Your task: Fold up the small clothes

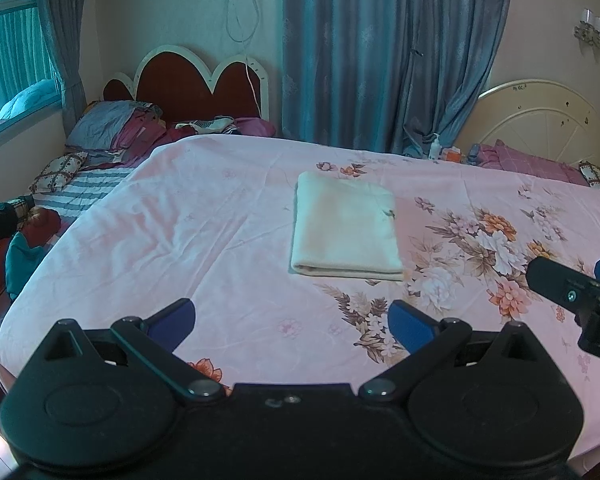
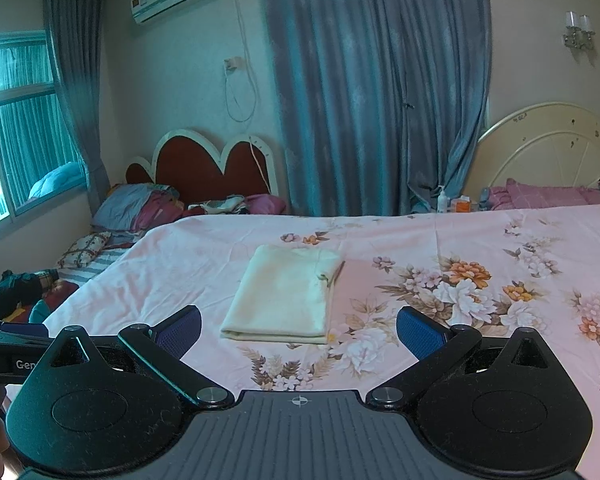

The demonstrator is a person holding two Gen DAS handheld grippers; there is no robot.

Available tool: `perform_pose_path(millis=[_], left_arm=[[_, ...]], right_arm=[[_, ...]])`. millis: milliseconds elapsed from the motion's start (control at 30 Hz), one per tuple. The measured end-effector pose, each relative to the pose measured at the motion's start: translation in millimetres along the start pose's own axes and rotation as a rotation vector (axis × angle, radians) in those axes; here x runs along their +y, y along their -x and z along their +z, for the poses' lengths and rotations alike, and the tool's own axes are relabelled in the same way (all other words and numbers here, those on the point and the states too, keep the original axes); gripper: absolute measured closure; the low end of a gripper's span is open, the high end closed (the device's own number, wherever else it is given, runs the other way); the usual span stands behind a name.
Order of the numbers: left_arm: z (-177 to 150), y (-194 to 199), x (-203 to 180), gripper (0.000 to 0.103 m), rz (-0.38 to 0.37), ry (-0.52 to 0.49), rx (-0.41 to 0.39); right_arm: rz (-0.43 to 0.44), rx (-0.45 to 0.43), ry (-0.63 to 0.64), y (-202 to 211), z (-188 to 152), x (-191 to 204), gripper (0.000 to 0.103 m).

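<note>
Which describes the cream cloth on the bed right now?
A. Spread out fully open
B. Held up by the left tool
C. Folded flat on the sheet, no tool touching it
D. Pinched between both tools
C: the cream cloth lies as a folded rectangle on the floral sheet, with the left tool and right tool open and short of it.

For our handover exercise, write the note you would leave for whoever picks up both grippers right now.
Left gripper: open, empty, held above the floral bedsheet.
Right gripper: open, empty, short of the cloth.
Cream cloth: lies flat on the sheet, folded into a neat rectangle, touched by neither gripper.
Done: this piece looks folded.
Left: possibly one more fold or setting it aside; no other piece lies on the sheet.
</note>
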State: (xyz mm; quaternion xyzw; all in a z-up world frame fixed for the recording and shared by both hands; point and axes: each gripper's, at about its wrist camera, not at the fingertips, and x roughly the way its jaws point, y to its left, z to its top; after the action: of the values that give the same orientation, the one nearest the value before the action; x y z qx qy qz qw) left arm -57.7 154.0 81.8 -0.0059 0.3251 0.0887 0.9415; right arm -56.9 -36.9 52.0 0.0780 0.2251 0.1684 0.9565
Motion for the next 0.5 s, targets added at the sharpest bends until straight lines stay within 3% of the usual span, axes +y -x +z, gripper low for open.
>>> perform_pose_path(millis=[500], left_arm=[[4,-22,-7,0.002,-0.031,-0.011,0.017]], right_arm=[[-0.015,0.029,-0.015,-15,-3,-10,0.001]])
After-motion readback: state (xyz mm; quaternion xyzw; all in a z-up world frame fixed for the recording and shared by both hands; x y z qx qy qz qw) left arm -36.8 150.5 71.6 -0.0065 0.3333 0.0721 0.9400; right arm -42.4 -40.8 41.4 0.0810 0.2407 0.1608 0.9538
